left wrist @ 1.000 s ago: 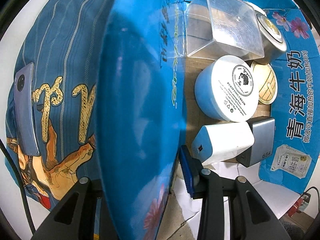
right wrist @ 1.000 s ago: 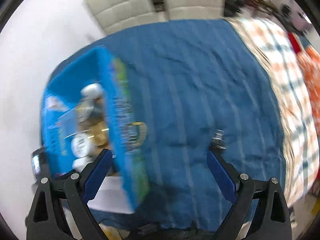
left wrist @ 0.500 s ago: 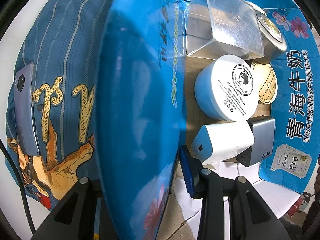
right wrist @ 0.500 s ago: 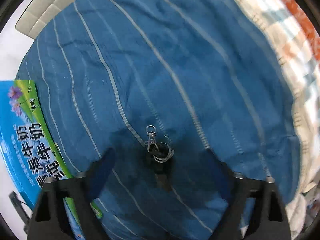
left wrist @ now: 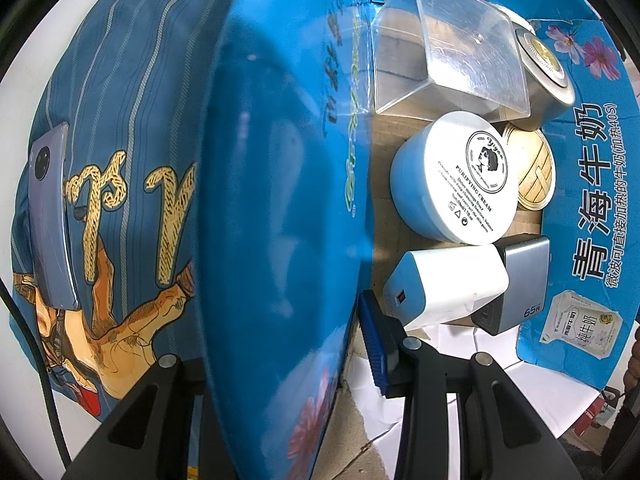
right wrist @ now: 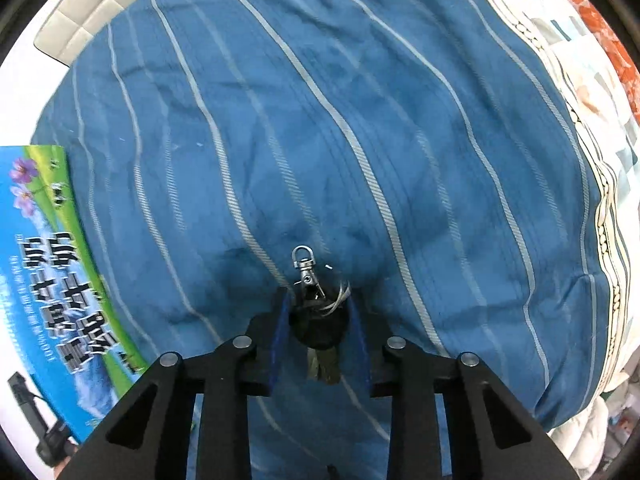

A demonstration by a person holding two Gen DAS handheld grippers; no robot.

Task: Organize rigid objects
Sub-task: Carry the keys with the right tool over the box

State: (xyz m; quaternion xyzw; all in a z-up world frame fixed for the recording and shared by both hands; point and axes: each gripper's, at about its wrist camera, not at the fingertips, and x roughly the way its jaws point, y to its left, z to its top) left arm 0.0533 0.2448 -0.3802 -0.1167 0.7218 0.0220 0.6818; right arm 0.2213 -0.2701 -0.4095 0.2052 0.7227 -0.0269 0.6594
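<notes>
Only the left wrist view looks into the blue printed cardboard milk carton box (left wrist: 580,184), whose brown floor holds a clear square plastic container (left wrist: 452,52), a round silver tin with a gold lid (left wrist: 548,68), a white-lidded pale blue cream jar (left wrist: 452,184), a round bamboo-coloured steamer lid (left wrist: 534,178), a white and blue charger block (left wrist: 448,284) and a grey charger block (left wrist: 524,276), all packed close and touching their neighbours. That view also shows a grey smartphone (left wrist: 50,216) lying on the blue striped cloth with a yellow and tan print (left wrist: 120,184), well apart from the box's near wall. The left gripper (left wrist: 280,344) points straight down with its jaws narrowed onto that near box wall, one blue ridged pad inside the box and the other side hidden behind the cardboard. Only the right wrist view shows the bunch of keys with a black fob and silver swivel clasp (right wrist: 316,316), lying on the cloth to the right of the box, whose printed outer face shows at the left edge. The right gripper (right wrist: 318,328) is tipped steeply downward and clamped on the fob, the clasp poking out ahead of the pads. A patterned bedsheet (right wrist: 592,92) lies beyond the cloth.
</notes>
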